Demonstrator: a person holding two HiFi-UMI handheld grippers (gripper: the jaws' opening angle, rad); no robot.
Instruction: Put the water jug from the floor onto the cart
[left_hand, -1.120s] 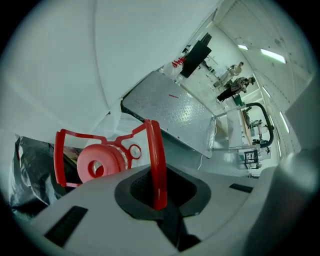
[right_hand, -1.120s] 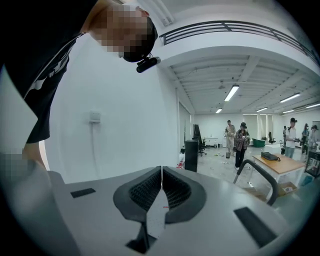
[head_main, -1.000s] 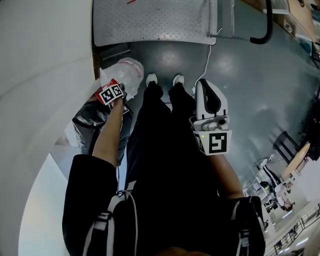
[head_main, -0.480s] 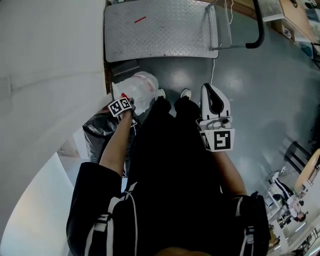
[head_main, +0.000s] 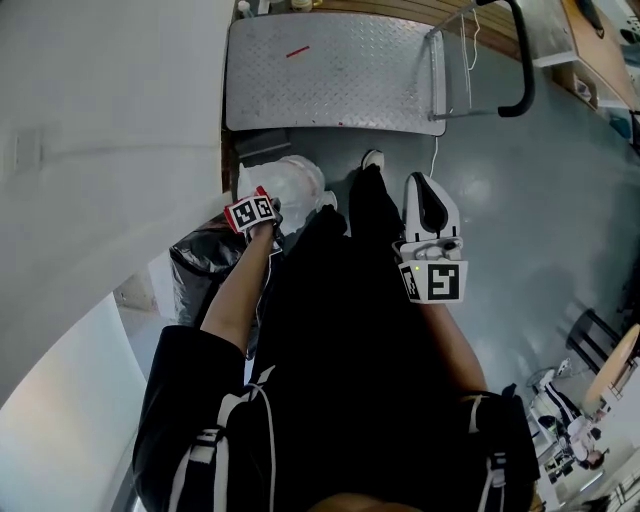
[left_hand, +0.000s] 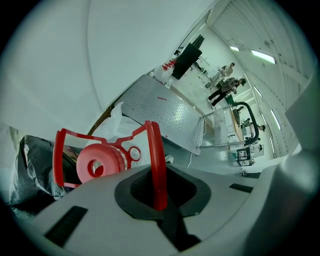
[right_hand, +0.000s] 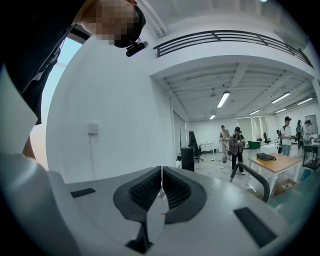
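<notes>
Clear plastic jug (head_main: 296, 182), just the one, with one red cap (left_hand: 96, 164) and one red handle (left_hand: 156, 150). It hangs at the near-left corner of the cart (head_main: 330, 70), close to it but not on it. I can't tell if its bottom touches the floor.

Two grippers. The left gripper (head_main: 262, 208) points steeply down, and its fingers are clamped on the red handle, which runs straight through the gap between them. The right gripper (head_main: 428, 190) is held out roughly level over the person's right leg. Its fingers are pressed together with nothing between them.

One cart: a diamond-plate steel deck with one small red mark, plus one black push bar (head_main: 521, 70) at its right end. The deck is bare.

The floor (head_main: 530, 210) is glossy grey. A big white curved wall (head_main: 100, 130) fills the left side. Beyond that it's a big open white hall with strip lights on the ceiling.

Other stuff: one black bag (head_main: 198, 268) slumped against the wall on the near left, just beside the jug. Two white shoes, one (head_main: 373, 158) just short of the cart's near edge and the other tucked beside the jug. A thin white cord (head_main: 435, 158) dangles off the cart's right side. Far off, two people (right_hand: 231, 144) stand together, two more stand at the far right, and there's a wooden table (right_hand: 280, 162). The person's own legs sit right between the jug and the right gripper.
</notes>
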